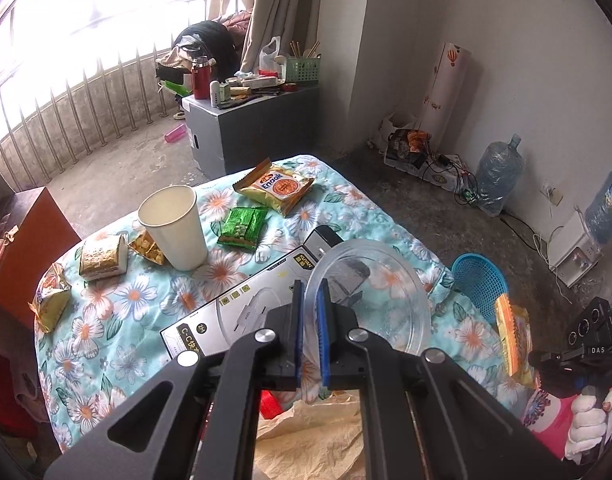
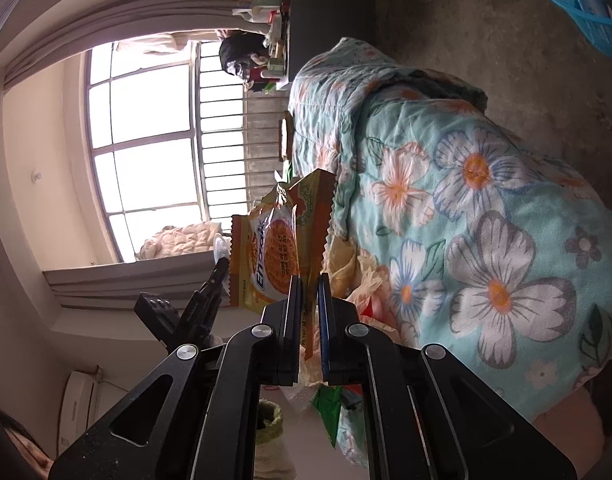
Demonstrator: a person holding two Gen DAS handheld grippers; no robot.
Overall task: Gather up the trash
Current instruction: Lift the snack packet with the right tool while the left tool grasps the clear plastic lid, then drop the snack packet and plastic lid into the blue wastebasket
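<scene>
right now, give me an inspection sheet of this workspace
surface: floral quilt covers the table, bare in patches
job's things: clear plastic bowl; orange snack wrapper; Enaak packet; green packet; paper cup upright; gold packets at the left edge
clutter: long white product box under the bowl
grippers: left tongs shut on the bowl's rim; right tongs shut on the snack wrapper
cables: tangled leads at the power strip by the wall
surroundings: blue basket on the floor, water jug, window railing
</scene>
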